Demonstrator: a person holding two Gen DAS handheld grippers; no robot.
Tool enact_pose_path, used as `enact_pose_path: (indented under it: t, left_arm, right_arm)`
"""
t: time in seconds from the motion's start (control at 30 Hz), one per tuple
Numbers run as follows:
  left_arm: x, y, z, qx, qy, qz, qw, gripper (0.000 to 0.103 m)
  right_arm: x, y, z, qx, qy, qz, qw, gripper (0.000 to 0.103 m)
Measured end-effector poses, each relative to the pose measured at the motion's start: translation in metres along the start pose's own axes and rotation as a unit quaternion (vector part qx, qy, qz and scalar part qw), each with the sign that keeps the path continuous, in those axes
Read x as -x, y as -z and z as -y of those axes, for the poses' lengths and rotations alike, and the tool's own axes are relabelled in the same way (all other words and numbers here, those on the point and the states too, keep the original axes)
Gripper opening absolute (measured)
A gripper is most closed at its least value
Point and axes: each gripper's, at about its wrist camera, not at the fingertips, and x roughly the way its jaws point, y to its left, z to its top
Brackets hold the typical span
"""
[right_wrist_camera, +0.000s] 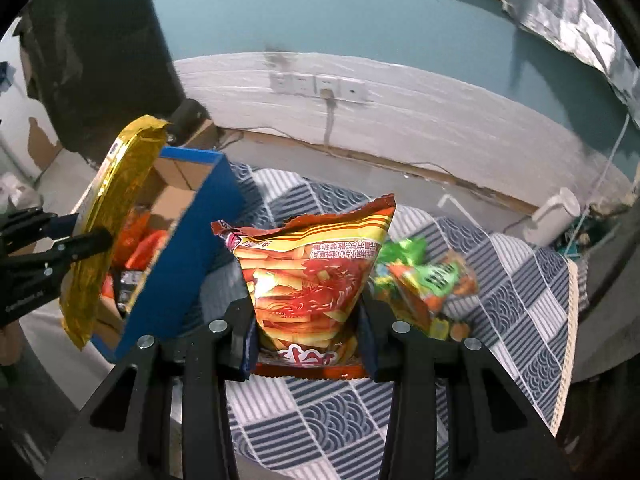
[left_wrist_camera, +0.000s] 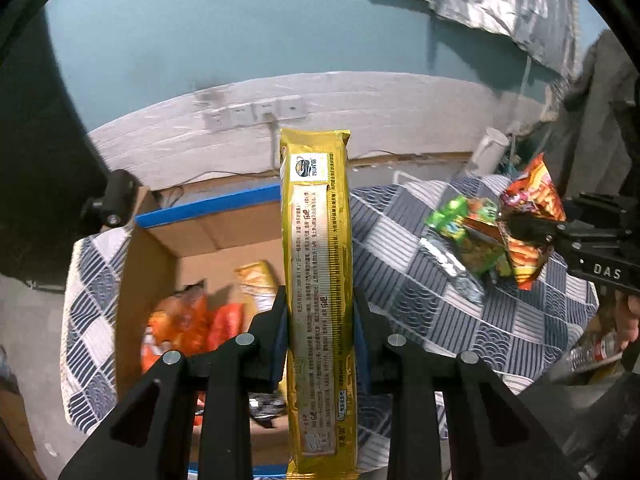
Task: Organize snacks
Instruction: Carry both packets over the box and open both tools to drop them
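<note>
Left gripper (left_wrist_camera: 320, 316): jaws clamped on the gold snack pack, one pad on each long side, the pack standing lengthwise between the fingers.
Gold snack pack (left_wrist_camera: 318, 280): long, narrow and foil-wrapped, printed text running along its back; held in the air above the right edge of the cardboard box.
Right gripper (right_wrist_camera: 308, 336): jaws closed on the lower part of the red and yellow chip bag, which is squeezed narrow where the pads press.
Red and yellow chip bag (right_wrist_camera: 312, 272): upright in the grip, its torn-looking top seam up; held in the air to the right of the cardboard box.
Cardboard box (left_wrist_camera: 160, 256): open-topped, with a blue outer wall and blue rim; it stands on the patterned cloth, and orange snack bags (left_wrist_camera: 188, 328) lie inside.
Green snack bags (right_wrist_camera: 424, 280): lying on the cloth well right of the cardboard box, beyond the chip bag; blurred.
Patterned cloth (right_wrist_camera: 520, 304): grey-and-white checked, under the cardboard box and spreading right of it.
Wall sockets (left_wrist_camera: 256, 114): a row on the white wall band behind the cardboard box.
</note>
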Motion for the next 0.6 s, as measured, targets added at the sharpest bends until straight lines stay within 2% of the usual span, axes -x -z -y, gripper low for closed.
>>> enact_pose_path:
  t: [0.27,0.6]
  left_arm:
    - [-0.002,0.007,-0.047,0.032,-0.026,0.005,0.9991,0.028]
    - [-0.015,0.025,-0.092,0.054,-0.056,-0.010,0.9969,0.028]
  right_arm:
    - [-0.014,-0.023,-0.049,0.034,-0.020,-0.001,0.999,0.038]
    - [-0.043,-0.043,-0.112,0.072,-0.050,-0.017,0.996,0.038]
